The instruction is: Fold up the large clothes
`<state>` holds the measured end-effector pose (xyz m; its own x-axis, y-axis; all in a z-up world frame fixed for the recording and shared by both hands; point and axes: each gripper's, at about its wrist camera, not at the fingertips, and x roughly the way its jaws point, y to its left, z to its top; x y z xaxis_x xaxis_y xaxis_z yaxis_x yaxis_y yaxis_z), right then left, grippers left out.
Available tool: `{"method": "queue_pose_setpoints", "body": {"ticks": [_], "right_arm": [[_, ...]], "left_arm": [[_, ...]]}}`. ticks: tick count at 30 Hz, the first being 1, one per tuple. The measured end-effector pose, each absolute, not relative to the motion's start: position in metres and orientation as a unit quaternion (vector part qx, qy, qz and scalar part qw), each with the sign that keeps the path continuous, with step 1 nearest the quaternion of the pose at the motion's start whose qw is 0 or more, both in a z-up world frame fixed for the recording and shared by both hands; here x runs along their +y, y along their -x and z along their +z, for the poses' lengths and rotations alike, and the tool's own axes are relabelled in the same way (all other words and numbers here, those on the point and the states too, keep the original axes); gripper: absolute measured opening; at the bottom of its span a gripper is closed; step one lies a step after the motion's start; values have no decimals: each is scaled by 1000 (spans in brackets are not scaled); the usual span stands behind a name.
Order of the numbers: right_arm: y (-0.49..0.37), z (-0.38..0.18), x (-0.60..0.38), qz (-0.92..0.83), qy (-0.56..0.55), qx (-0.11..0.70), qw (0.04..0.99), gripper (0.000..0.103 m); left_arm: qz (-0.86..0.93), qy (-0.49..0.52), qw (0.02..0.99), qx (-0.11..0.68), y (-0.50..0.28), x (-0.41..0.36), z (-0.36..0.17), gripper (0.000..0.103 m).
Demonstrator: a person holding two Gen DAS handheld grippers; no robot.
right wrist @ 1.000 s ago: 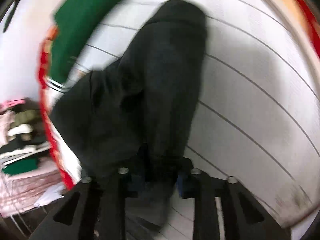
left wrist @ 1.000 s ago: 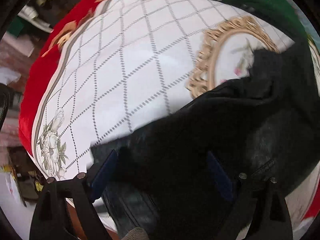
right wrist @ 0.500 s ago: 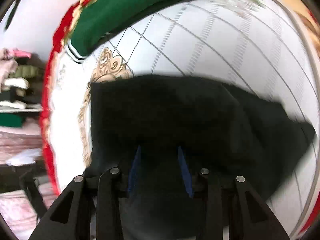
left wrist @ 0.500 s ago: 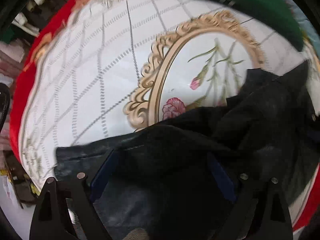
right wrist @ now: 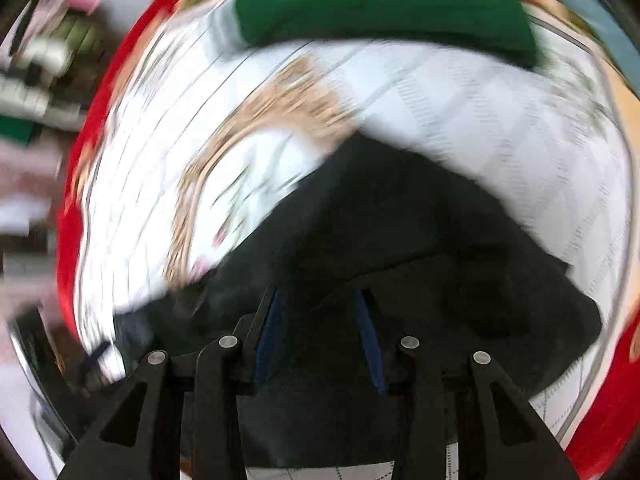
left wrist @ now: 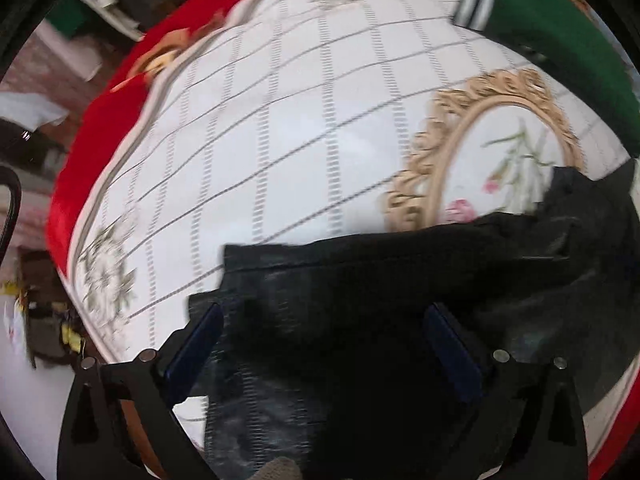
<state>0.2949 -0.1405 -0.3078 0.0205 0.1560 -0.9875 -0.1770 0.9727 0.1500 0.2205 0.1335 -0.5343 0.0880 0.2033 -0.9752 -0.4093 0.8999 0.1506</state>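
Note:
A black garment (left wrist: 400,280) lies bunched on the white, grid-patterned tablecloth (left wrist: 300,140). My left gripper (left wrist: 324,332) hangs over the garment's left end. Its jaws stand wide and are still opening, and the blue pads (left wrist: 196,348) touch no cloth, though black fabric lies between and under them. In the blurred right wrist view my right gripper (right wrist: 318,336) points down with a thick fold of the black garment (right wrist: 420,220) caught between its narrow-set pads (right wrist: 368,340). Cloth hangs close to the lens there.
A folded green garment (left wrist: 560,40) with a striped cuff lies at the table's far side (right wrist: 380,0). A gold oval frame with flowers (left wrist: 500,152) is printed mid-cloth. The cloth's red border (left wrist: 100,120) marks the table edge. Beyond it is a cluttered shelf (right wrist: 36,80).
The left jaws spread wider over the garment's end. The right gripper rolled and swung across the table with the cloth, so the stretched-out garment now lies bunched near the gold frame.

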Motion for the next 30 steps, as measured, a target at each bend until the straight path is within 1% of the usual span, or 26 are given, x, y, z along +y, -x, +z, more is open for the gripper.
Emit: {"method": "queue_pose_setpoints", "body": {"ticks": [3,5,8,11,13,14,15,17,19,22,24,26,27,28,29,30], "right_arm": [[-293,-348,-116,99,71,710,694,42],[-300,-368,-115,77,46,719,689,43],[-307,-361,-112,69,37,733,676,43],[-311,-338,-135,100,-18,729,677,44],[-304,-316,-168,105,-75,712,690,56],[-299,-305,-187,88,-95,700,702,67],[-291,-294,-208,72,-113,684,717,68],[-280,-276,-241,46,-149,668,728,68],[-283,-273,-261,31,-181,659,729,68],[-292,-291,-261,31,-186,667,721,67],[-302,-293,-244,54,-179,664,724,57],[-316,-298,-221,81,-143,657,735,56],[-326,-314,-201,90,-116,659,738,55],[-337,-323,-188,87,-75,663,740,51],[-349,-337,-183,75,-53,667,740,45],[-357,-352,-176,62,-45,672,736,44]], "left_arm": [[219,94,726,645,-213,145,-539,103],[224,95,723,646,-215,146,-540,103],[220,96,729,641,-215,140,-532,103],[194,105,738,638,-223,115,-526,103],[182,96,747,633,-234,101,-527,103],[180,92,749,631,-245,96,-533,103],[180,94,748,631,-249,93,-536,103],[182,101,740,639,-270,92,-557,103],[189,102,727,652,-281,92,-574,103],[188,122,714,663,-288,101,-587,103],[182,124,716,663,-286,104,-585,103],[180,121,718,661,-283,109,-581,103],[182,119,717,662,-282,108,-579,103],[183,116,717,663,-282,110,-578,103],[187,113,717,662,-281,113,-575,103],[190,111,717,662,-281,116,-572,103]]}}
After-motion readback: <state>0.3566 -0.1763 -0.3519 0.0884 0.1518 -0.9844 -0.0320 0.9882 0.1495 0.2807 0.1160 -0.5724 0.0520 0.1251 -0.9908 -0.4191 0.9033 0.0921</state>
